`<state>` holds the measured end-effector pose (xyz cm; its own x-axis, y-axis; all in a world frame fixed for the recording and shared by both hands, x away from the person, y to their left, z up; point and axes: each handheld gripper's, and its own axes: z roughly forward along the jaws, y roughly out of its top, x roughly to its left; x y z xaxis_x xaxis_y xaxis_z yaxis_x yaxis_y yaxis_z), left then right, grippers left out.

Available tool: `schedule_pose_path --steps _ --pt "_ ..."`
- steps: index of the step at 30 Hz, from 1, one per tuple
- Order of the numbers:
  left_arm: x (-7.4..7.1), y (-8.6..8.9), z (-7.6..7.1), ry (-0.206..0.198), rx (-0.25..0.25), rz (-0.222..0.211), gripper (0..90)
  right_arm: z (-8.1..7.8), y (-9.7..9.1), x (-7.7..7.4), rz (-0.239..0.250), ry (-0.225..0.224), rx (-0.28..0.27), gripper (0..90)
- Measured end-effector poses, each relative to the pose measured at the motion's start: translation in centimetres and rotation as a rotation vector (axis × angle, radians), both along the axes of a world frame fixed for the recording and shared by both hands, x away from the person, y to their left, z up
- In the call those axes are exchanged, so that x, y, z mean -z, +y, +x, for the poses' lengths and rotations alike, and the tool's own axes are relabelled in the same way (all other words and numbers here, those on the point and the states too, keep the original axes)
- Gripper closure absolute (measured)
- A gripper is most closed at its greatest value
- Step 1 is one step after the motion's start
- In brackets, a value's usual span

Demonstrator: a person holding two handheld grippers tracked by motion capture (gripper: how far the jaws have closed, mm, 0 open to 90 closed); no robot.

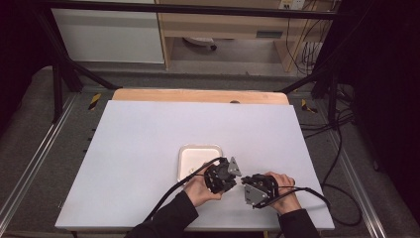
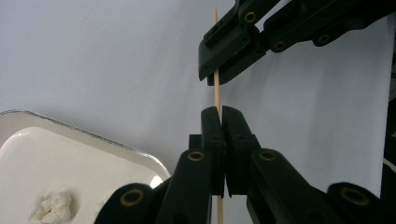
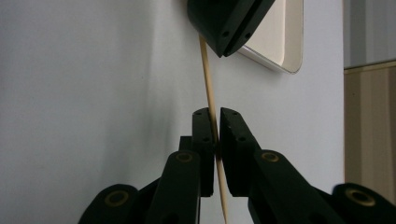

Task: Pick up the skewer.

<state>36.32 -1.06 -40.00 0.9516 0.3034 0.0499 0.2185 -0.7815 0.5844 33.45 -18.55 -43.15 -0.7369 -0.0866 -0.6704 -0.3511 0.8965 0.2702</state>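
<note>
A thin wooden skewer is held by both grippers at once, just above the white table. In the left gripper view, my left gripper is shut on its lower part, and the right gripper clamps it a little farther along. In the right gripper view, my right gripper is shut on the skewer, whose far end runs into the left gripper's black jaws above. In the high view, the left gripper and right gripper meet tip to tip near the table's front edge.
A white rounded tray lies just beyond the left hand. It holds a small white crumbly lump. The white table top spreads wide to the left and back. Cables trail from both grippers toward the front and right.
</note>
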Motion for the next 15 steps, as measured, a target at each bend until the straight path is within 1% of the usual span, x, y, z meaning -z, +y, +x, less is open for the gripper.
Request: schedule_pose_path --steps 5,6,8,10,13,15 --pt "-0.1 0.1 0.2 0.004 0.001 -0.008 88.5 -0.2 0.0 0.0 -0.025 -0.006 -0.01 88.5" --pt "-0.1 0.1 0.2 0.004 0.001 -0.008 88.4 -0.1 0.1 -0.1 -0.036 -0.015 -0.023 88.7" --pt "-0.1 0.2 0.3 0.014 0.003 -0.008 88.2 -0.1 0.1 -0.1 -0.04 -0.017 -0.026 88.9" --pt "-0.1 0.3 0.3 0.017 0.002 -0.006 87.2 -0.2 0.2 -0.3 -0.054 -0.016 -0.029 89.0" --pt "-0.3 0.7 0.4 0.017 -0.007 0.009 78.3 -0.2 0.3 -0.5 -0.08 -0.031 -0.021 89.1" --pt "-0.5 1.1 0.6 0.016 -0.012 0.019 74.0 -0.2 0.3 -0.6 -0.093 -0.039 -0.015 89.0"
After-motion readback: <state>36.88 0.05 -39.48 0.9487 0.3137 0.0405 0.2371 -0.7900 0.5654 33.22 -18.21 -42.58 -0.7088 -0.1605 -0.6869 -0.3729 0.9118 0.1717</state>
